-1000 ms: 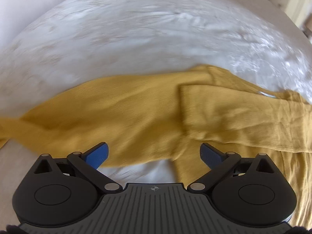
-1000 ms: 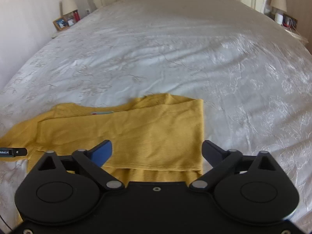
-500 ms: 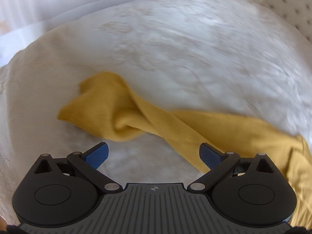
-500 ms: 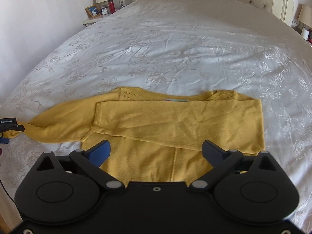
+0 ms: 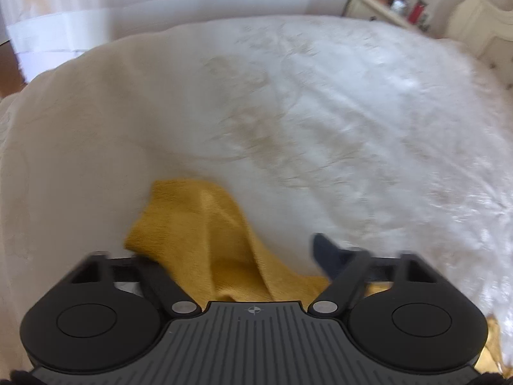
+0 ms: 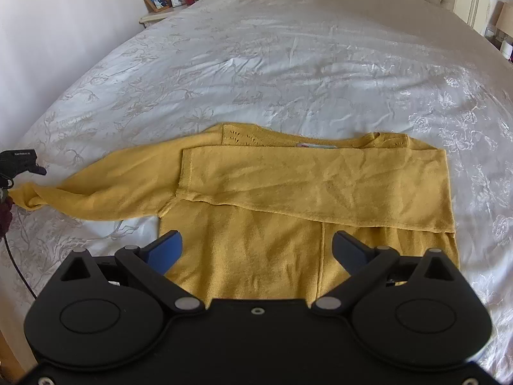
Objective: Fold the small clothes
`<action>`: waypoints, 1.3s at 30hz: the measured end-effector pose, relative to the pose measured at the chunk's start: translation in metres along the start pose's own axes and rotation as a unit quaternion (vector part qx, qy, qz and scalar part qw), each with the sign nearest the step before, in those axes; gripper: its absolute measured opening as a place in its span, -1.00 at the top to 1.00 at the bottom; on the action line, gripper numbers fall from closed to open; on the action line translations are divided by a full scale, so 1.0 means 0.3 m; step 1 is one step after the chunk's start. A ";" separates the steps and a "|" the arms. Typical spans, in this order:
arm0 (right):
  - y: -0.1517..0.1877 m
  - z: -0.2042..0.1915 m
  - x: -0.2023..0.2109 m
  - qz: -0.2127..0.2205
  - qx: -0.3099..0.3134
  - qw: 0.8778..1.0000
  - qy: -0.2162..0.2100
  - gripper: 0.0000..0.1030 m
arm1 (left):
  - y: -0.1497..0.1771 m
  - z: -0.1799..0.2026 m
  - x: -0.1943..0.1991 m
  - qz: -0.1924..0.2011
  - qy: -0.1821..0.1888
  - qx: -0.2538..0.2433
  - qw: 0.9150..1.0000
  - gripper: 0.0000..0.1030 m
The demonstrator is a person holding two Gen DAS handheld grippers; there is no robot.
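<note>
The bed (image 6: pixel 288 48) carries a yellow sweater (image 6: pixel 288 211), lying flat near its foot. One sleeve is already folded across the chest; the other sleeve (image 6: pixel 105 189) still trails out to the side, so I judge the fold about half done.

The right gripper (image 6: pixel 256 250) hangs over the hem, its fingers apart and empty.

Only the left view shows the sleeve's cuff (image 5: pixel 192 224) bunched between the fingers of the left gripper (image 5: pixel 231 256), which are closing, not yet pressing. The whole garment appears only in the right view.
</note>
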State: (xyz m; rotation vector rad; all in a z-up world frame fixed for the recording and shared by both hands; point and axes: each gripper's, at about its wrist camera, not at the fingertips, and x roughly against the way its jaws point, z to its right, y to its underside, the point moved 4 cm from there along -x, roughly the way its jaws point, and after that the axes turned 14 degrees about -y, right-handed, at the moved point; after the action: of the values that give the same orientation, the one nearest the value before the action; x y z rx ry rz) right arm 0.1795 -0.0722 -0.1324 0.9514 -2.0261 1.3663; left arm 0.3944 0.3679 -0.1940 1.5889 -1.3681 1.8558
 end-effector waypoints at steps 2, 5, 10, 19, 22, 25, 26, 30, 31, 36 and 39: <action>0.001 -0.005 -0.006 -0.002 -0.002 1.000 -0.001 -0.93 | -0.004 -0.024 -0.031 -0.017 -0.021 0.024 0.999 0.25; 0.007 -0.006 -0.012 -0.006 -0.004 1.000 -0.004 -0.93 | -0.005 -0.059 -0.052 -0.032 -0.001 0.066 0.997 0.83; 0.025 0.028 -0.024 -0.012 -0.031 0.999 -0.016 -0.93 | -0.015 -0.031 0.092 0.037 0.047 0.056 0.997 0.88; 0.086 0.140 -0.013 -0.023 -0.059 0.997 -0.037 -0.93 | 0.135 0.364 0.640 0.202 0.195 -0.129 0.951 0.88; 0.109 0.191 0.014 -0.021 -0.069 0.996 -0.044 -0.93 | 0.290 0.555 0.753 0.211 0.245 -0.194 0.926 0.88; 0.132 0.258 0.057 -0.020 -0.082 0.995 -0.048 -0.94 | 0.480 0.731 0.806 0.200 0.282 -0.248 0.905 0.87; 0.139 0.282 0.071 -0.019 -0.086 0.995 -0.048 -0.94 | 0.543 0.787 0.812 0.192 0.291 -0.264 0.899 0.86; 0.157 0.374 0.119 -0.014 -0.101 0.994 -0.039 -0.94 | 0.767 0.945 0.800 0.152 0.319 -0.323 0.878 0.77; 0.159 0.395 0.129 -0.011 -0.104 0.994 -0.037 -0.94 | 0.812 0.954 0.797 0.145 0.323 -0.335 0.873 0.67; 0.134 0.472 0.135 -0.004 -0.108 0.993 -0.036 -0.94 | 0.922 0.911 0.775 0.143 0.310 -0.381 0.859 0.50; 0.092 0.498 0.113 0.003 -0.106 0.993 -0.047 -0.81 | 0.902 0.858 0.706 0.155 0.265 -0.401 0.863 0.48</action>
State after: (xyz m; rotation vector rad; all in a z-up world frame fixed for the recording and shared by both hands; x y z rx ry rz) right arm 0.1323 -0.2136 -0.1772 0.9311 -2.1935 1.1004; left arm 0.2674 -0.0396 -0.1464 0.4219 -1.8209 1.3817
